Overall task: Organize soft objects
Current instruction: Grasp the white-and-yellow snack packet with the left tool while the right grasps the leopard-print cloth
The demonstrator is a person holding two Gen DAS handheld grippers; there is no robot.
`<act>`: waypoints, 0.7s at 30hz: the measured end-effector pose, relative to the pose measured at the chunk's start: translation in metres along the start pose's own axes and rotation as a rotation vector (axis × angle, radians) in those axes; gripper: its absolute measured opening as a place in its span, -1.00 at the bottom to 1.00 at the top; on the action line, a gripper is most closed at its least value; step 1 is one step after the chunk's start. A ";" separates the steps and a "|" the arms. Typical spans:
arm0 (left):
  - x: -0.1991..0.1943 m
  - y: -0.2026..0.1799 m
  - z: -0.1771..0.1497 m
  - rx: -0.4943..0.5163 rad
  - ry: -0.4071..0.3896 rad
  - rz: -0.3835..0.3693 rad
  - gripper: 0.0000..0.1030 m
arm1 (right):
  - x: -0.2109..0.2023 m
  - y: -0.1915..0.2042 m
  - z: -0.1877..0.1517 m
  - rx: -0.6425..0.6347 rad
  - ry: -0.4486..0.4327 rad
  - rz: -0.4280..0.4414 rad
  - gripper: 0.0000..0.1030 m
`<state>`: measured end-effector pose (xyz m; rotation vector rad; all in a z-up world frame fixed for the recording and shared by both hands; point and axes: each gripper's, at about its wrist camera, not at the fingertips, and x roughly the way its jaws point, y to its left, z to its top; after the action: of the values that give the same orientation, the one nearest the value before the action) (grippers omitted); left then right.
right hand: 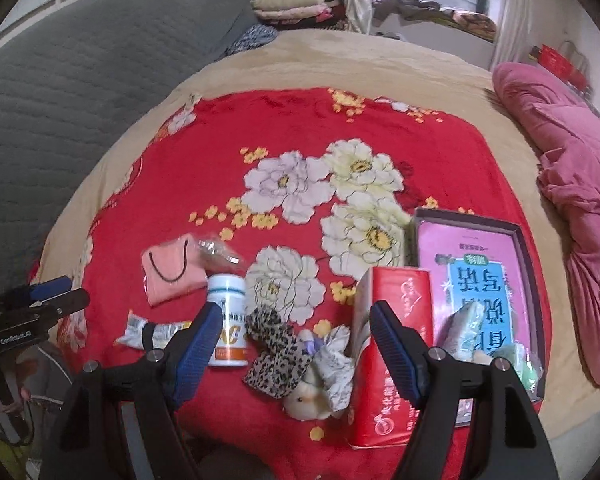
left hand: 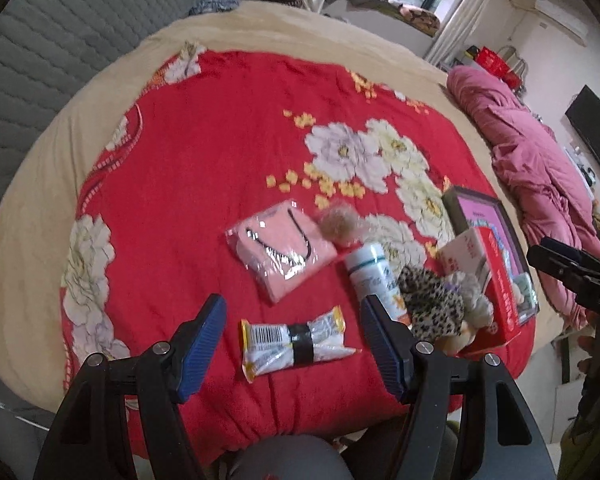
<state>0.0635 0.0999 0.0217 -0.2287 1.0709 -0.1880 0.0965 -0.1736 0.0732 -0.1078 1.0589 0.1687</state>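
Progress looks near zero, judging by the layout: soft items lie loose on the red floral blanket [left hand: 204,152] and nothing is gripped. Left gripper [left hand: 292,328] hovers with fingers spread wide over the taped snack packet [left hand: 296,344], not touching it; right gripper [right hand: 292,340] is equally wide and empty above the leopard-print fabric piece [right hand: 276,356], the pale patterned cloth [right hand: 336,360] and the small plush toy [right hand: 308,402], which sit bunched together touching. Bagged pink garment [left hand: 282,250] lies apart, farther up the blanket, with a fuzzy tan pom-pom [left hand: 340,222] at its corner. Hard stuff is mixed in: white supplement bottle [right hand: 228,320] just beside the leopard piece, red carton [right hand: 388,352] against the dark tray-like box [right hand: 528,264], which already holds a pink booklet and some pale green items; soft or not, can't tell. So sorting is all still to do. Surface: bed with beige cover under the blanket. Room: grey quilted headboard on the left, crumpled pink duvet [right hand: 572,200] on the right, folded clothes and a window at the back.
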 end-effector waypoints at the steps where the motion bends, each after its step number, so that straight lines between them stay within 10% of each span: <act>1: 0.004 0.001 -0.003 -0.001 0.009 -0.003 0.38 | 0.004 0.002 -0.003 -0.010 0.010 0.001 0.47; 21: 0.076 0.007 -0.056 0.089 0.177 -0.055 0.38 | 0.075 0.036 -0.040 -0.207 0.143 -0.017 0.47</act>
<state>0.0503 0.0810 -0.0703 -0.1637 1.2299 -0.3096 0.0916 -0.1380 -0.0124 -0.3192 1.1808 0.2584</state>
